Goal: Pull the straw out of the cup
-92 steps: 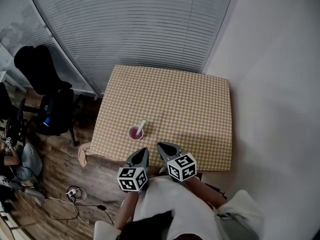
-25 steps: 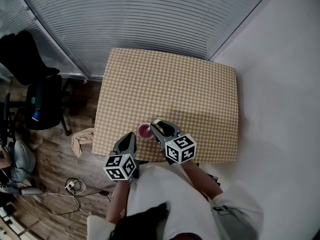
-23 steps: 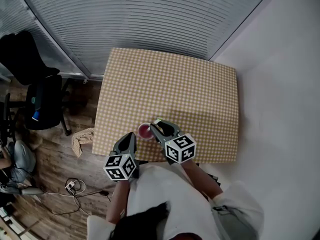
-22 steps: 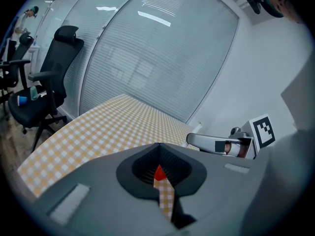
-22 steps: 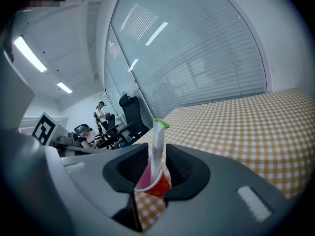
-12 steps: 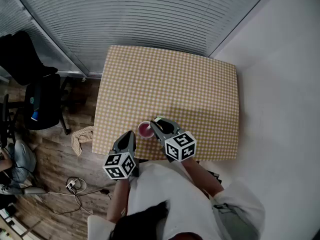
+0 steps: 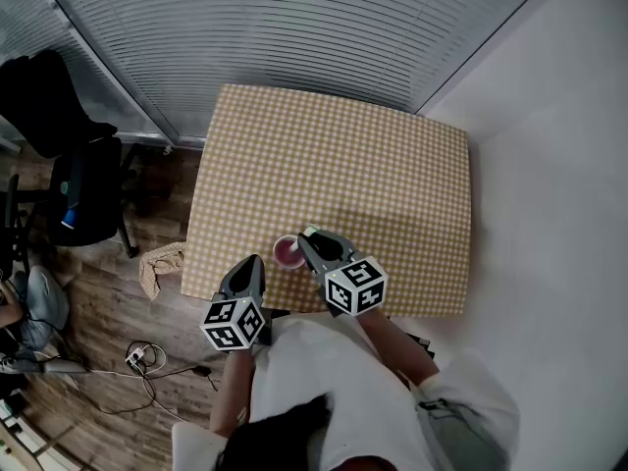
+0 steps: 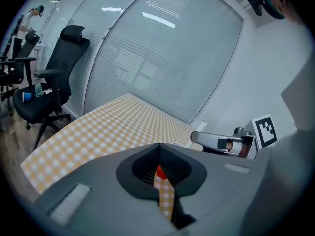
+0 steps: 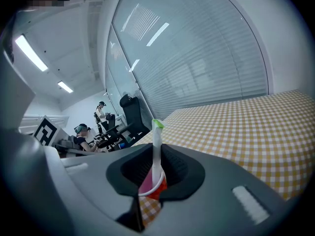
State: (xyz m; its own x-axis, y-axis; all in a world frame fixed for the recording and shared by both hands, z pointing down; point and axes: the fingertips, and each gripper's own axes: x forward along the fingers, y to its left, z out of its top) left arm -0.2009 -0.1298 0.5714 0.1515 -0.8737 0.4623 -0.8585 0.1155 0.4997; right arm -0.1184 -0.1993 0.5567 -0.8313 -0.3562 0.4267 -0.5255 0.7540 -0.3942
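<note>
A small red cup with pink inside stands near the front edge of the checked table. A white straw with a green tip rises upright from the cup. My right gripper reaches in from the cup's right. Its jaws have just been closing, and in the right gripper view they pinch the straw just above the rim. My left gripper hangs at the table's front edge, left of the cup, shut and empty. Through its jaws a sliver of the red cup shows.
Window blinds run behind the table and a white wall stands to its right. Black office chairs stand on the wooden floor at the left. A crumpled cloth and cables lie on the floor nearby. People sit in the far background.
Since the oldest frame my right gripper has moved forward over the table to the straw. Over the last second both grippers kept their places; only the head view shifted slightly.
</note>
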